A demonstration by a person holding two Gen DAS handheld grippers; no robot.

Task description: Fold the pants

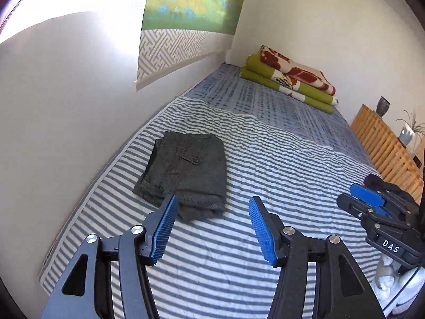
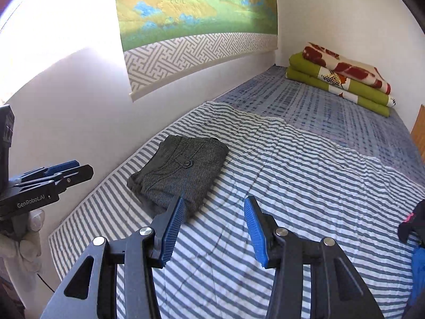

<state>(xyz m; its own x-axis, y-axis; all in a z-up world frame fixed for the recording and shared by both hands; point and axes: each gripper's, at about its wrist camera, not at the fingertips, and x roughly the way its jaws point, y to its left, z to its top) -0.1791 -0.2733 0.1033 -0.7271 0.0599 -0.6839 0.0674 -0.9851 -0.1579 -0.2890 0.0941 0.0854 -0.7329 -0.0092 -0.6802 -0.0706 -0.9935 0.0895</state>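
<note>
Dark grey pants [image 1: 183, 175] lie folded into a compact rectangle on the striped sheet, a buttoned pocket flap facing up; they also show in the right wrist view [image 2: 180, 170]. My left gripper [image 1: 212, 228] hovers open just in front of and to the right of the pants, its blue pads holding nothing. My right gripper [image 2: 213, 228] is likewise open and empty, above the sheet near the pants' front corner. Each gripper appears in the other's view: the right one [image 1: 372, 202] at the right edge, the left one [image 2: 61, 172] at the left edge, held by a gloved hand [image 2: 29, 236].
A striped sheet [image 1: 265, 164] covers the near part of the bed, a blue checked cover [image 1: 279, 98] the far part. Folded green and red blankets [image 1: 292, 77] sit by the far wall. A wooden slatted rack [image 1: 385, 146] with vases stands right. Wall and hanging scroll [image 2: 196, 26] border the left.
</note>
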